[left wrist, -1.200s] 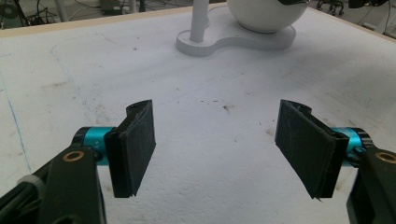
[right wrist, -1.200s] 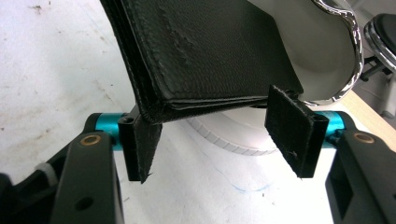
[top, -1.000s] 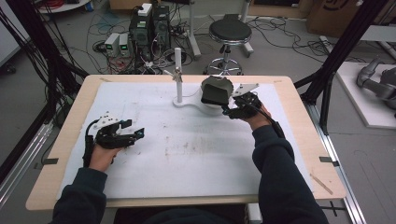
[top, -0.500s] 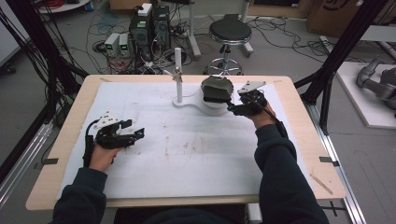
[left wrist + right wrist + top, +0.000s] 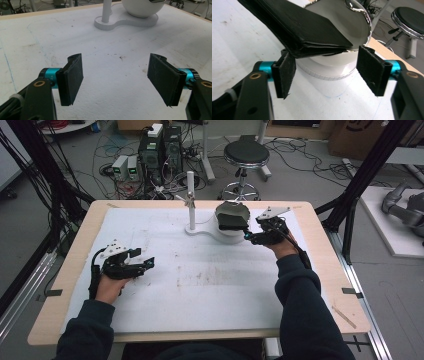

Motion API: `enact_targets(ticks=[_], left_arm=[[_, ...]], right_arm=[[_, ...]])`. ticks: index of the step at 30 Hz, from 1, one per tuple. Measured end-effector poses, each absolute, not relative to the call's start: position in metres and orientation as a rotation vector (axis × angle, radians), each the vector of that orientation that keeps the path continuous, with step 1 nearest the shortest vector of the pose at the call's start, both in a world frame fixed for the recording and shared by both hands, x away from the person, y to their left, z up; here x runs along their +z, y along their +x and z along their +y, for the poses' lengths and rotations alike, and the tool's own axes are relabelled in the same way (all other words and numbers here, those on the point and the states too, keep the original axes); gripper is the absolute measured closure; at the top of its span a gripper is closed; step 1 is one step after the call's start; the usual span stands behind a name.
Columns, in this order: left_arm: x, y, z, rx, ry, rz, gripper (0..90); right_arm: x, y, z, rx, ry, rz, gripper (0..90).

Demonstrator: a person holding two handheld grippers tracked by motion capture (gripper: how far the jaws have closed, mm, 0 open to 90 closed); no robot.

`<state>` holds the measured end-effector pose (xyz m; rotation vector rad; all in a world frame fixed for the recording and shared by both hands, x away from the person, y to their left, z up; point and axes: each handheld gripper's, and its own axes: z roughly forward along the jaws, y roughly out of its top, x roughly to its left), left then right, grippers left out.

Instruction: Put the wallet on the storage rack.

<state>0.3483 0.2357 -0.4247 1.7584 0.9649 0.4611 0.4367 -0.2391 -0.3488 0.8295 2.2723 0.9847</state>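
Observation:
A black folded pouch [image 5: 232, 216] lies tilted on top of a round shiny bowl [image 5: 347, 27], which sits on a white stand base [image 5: 205, 231] with an upright white post [image 5: 190, 195]. My right gripper [image 5: 248, 236] is just right of the bowl and open. In the right gripper view the pouch [image 5: 299, 27] hangs over the gripper's [image 5: 327, 75] left jaw, and neither pad presses on it. My left gripper [image 5: 147, 262] rests low over the white mat [image 5: 210, 285] at the left, open and empty. The left gripper view [image 5: 116, 80] shows the post [image 5: 107, 10] and bowl [image 5: 142, 7] far ahead.
The mat covers a wooden table [image 5: 325, 250]. Behind the table stand a black stool [image 5: 245, 155] and electronics boxes [image 5: 160, 145] among floor cables. Black frame posts [image 5: 360, 185] rise at both sides.
My right gripper has drawn back a little to the right of the bowl. The pouch has settled on the bowl. The left gripper has not moved.

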Motion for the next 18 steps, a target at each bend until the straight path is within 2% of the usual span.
enact_targets(ticks=[8,18], left_arm=[[-0.422,0.347,0.238,0.472,1.714,0.960,26.7],[-0.420,0.347,0.241,0.479,1.676,0.962,26.2]], right_arm=[[-0.339,0.406,-0.263,1.187,0.894,2.234,23.4],[-0.372,0.373,-0.290,1.234,0.988,2.181,21.9]])
